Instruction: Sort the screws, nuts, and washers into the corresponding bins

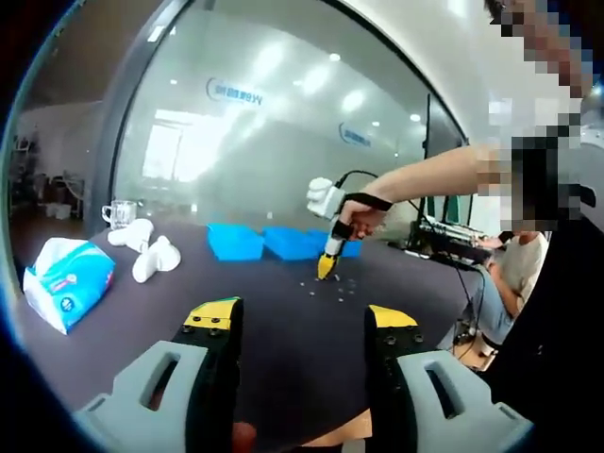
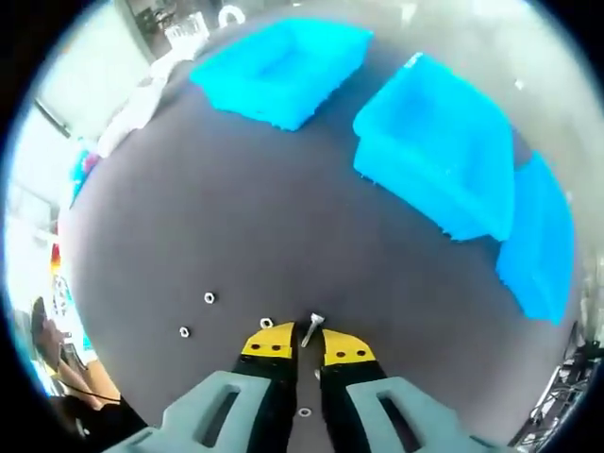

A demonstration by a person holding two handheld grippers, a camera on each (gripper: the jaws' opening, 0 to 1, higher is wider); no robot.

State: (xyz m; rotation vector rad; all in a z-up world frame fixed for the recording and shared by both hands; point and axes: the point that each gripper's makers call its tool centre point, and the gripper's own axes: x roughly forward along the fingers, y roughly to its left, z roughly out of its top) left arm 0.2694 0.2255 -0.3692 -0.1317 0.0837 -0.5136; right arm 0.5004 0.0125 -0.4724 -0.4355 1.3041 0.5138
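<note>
In the right gripper view my right gripper point(image 2: 309, 343) is low over the dark table point(image 2: 236, 208), its yellow-tipped jaws open only a narrow gap. A small screw point(image 2: 310, 329) lies in that gap at the tips, with space showing on both sides of it. Small nuts point(image 2: 209, 297) point(image 2: 184, 331) point(image 2: 266, 323) lie to the left, and a washer point(image 2: 304, 411) shows on the table between the jaws. Three blue bins point(image 2: 283, 66) point(image 2: 439, 160) point(image 2: 538, 241) stand beyond. My left gripper point(image 1: 302, 319) hangs open and empty above the table's near side. The right gripper point(image 1: 327, 264) also appears there, tip down among the loose parts point(image 1: 330, 286).
A tissue pack point(image 1: 66, 283) lies at the left, with white objects point(image 1: 151, 257) and a glass cup point(image 1: 118, 212) behind it. The blue bins point(image 1: 283, 243) line the far side before a glass wall. A seated person point(image 1: 514, 274) and equipment point(image 1: 453, 241) are at the right.
</note>
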